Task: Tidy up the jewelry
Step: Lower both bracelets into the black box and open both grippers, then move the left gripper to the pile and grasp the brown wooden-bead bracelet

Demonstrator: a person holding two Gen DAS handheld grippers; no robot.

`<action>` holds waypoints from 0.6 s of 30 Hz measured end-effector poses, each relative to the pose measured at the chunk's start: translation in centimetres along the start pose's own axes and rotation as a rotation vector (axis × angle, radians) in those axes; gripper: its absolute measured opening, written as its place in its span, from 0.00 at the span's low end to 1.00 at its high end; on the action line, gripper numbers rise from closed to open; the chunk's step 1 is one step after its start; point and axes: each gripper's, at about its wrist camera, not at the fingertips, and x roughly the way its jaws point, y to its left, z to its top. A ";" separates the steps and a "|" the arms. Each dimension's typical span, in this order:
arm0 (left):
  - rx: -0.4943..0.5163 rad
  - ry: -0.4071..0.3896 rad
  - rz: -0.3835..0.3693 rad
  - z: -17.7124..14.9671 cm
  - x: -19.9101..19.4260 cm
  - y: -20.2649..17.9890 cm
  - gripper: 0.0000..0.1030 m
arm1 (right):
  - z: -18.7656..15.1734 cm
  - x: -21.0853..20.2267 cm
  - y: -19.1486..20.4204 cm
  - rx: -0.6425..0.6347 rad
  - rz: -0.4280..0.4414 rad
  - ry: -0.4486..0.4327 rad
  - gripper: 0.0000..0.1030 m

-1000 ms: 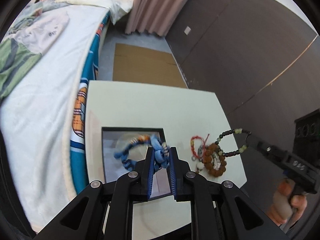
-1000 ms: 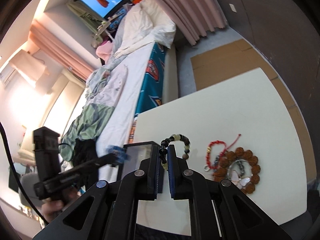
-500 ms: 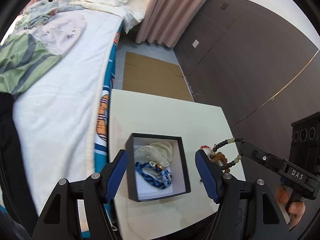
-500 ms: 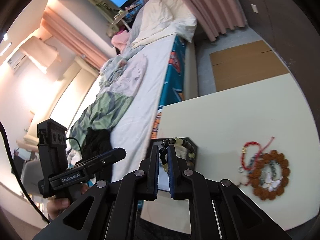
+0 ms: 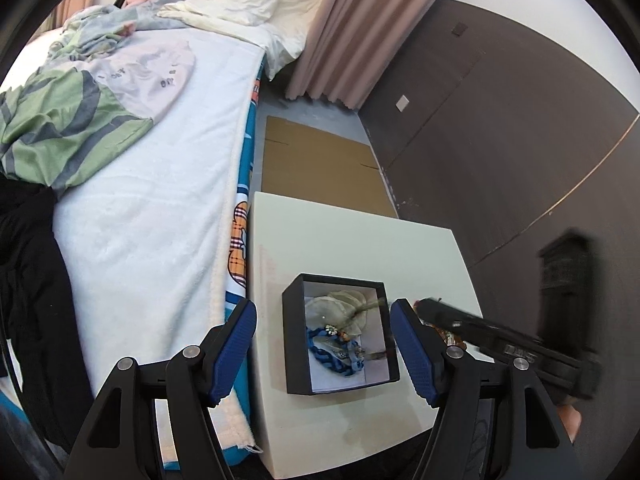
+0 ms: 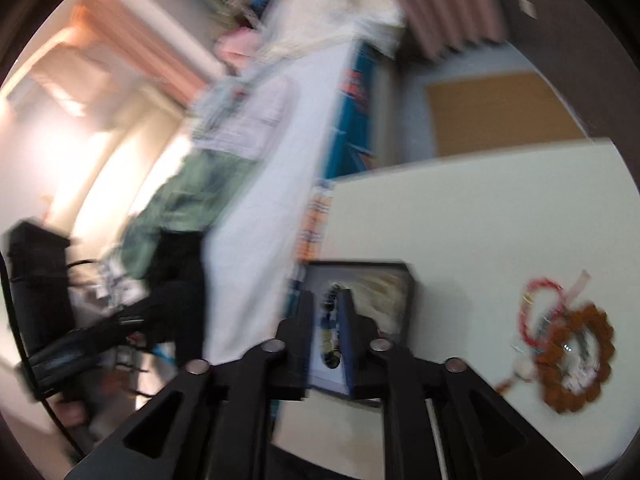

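Note:
A black jewelry box [image 5: 294, 344] with a white lining sits on the cream table [image 5: 352, 240]. A blue braided bracelet [image 5: 336, 354] and a pale shell-like piece [image 5: 336, 306] lie inside it. My left gripper [image 5: 322, 346] is open and empty, held above the box. My right gripper [image 6: 328, 330] is over the box [image 6: 410, 280], jaws slightly apart, with a dark beaded bracelet [image 6: 330, 336] between them; the view is blurred. It shows blurred in the left wrist view [image 5: 496, 336]. A brown bead bracelet [image 6: 576, 364] and a red cord bracelet [image 6: 540, 304] lie on the table to the right.
A bed [image 5: 152, 208] with a white blanket and green clothing runs along the table's left side. Flat cardboard [image 5: 316, 164] lies on the floor beyond the table. A dark wall panel [image 5: 500, 120] stands to the right.
My right gripper has swung left over the box with the beaded bracelet. My left gripper, open since releasing the blue bracelet into the box, has pulled back slightly.

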 end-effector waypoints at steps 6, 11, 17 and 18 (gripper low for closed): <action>0.022 0.020 0.001 -0.1 0.9 -0.6 0.68 | -0.8 -1.8 -2.2 0.037 0.005 -0.035 0.63; 0.047 0.037 -0.015 -0.3 1.9 -2.1 0.68 | -1.3 -4.2 -3.8 0.052 -0.026 -0.074 0.64; 0.107 0.064 -0.028 -0.7 3.1 -4.6 0.68 | -1.6 -5.9 -6.3 0.095 -0.052 -0.086 0.64; 0.121 0.066 -0.023 -0.7 3.4 -5.2 0.68 | -1.7 -6.2 -6.7 0.102 -0.054 -0.090 0.64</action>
